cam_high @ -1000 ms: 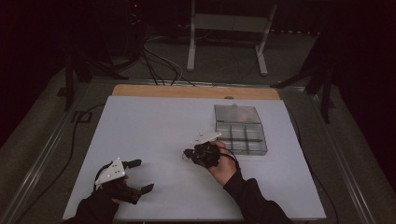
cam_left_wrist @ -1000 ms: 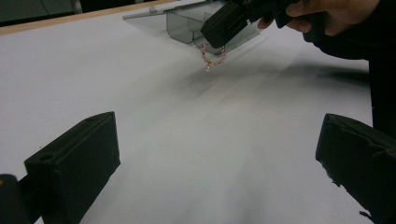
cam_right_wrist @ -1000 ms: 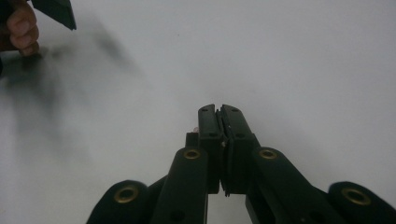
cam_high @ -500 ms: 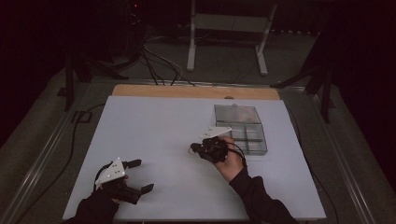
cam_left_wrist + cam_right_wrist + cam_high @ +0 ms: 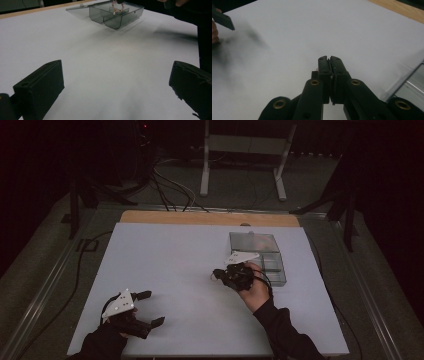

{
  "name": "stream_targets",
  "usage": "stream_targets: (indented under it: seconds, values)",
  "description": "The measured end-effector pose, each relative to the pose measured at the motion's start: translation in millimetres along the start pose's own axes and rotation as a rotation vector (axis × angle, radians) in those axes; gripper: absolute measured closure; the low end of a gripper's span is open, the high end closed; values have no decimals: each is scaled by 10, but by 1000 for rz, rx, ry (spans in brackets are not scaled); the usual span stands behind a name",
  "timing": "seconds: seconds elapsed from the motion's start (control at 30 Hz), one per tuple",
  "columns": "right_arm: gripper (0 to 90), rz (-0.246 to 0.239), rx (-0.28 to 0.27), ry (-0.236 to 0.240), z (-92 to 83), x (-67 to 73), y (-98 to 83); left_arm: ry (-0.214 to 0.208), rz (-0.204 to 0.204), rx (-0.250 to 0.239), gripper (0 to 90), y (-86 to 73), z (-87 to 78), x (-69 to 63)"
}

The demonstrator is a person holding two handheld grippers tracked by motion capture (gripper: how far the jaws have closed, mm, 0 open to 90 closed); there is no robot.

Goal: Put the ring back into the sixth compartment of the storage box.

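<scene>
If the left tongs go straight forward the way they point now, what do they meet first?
Probably the grey compartment box. The left tongs stand open over bare white table, and nothing lies between them and the box, though the depth is hard to judge.

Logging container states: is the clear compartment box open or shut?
Open: the box has its lid lying flat behind it, compartments exposed.
</scene>
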State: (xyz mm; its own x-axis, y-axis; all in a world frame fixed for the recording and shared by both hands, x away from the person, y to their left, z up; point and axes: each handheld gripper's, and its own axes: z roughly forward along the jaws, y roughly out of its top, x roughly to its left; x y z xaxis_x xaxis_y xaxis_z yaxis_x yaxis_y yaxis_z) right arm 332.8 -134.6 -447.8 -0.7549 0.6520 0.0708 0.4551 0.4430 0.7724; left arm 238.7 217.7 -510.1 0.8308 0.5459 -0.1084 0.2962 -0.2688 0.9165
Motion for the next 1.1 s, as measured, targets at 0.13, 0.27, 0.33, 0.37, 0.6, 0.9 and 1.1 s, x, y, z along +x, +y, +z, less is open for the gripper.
stream_targets:
  seconds: [0.13, 0.27, 0.33, 0.37, 0.6, 0.9, 1.1]
  values:
    - [876, 5, -7, -14, -55, -44, -5, -2, 1, -1, 6, 3, 0, -2]
    - [876, 14, -9, -24, -102, -89, -16, -1, 4, 2, 6, 2, 0, -4]
    - [876, 14, -9, -32, -121, -109, -23, -1, 2, 0, 6, 3, 0, -1]
    - [876, 17, -11, -33, -129, -122, -28, 0, 1, 1, 6, 1, 1, -2]
    - [876, 34, -20, -51, -202, -201, -56, 0, 3, 4, 6, 0, 1, -4]
    - [876, 54, -22, -88, -314, -328, -129, 0, 3, 2, 6, 3, 1, -4]
    - [876, 77, -33, -112, -410, -431, -184, 1, 3, 3, 6, 3, 4, -4]
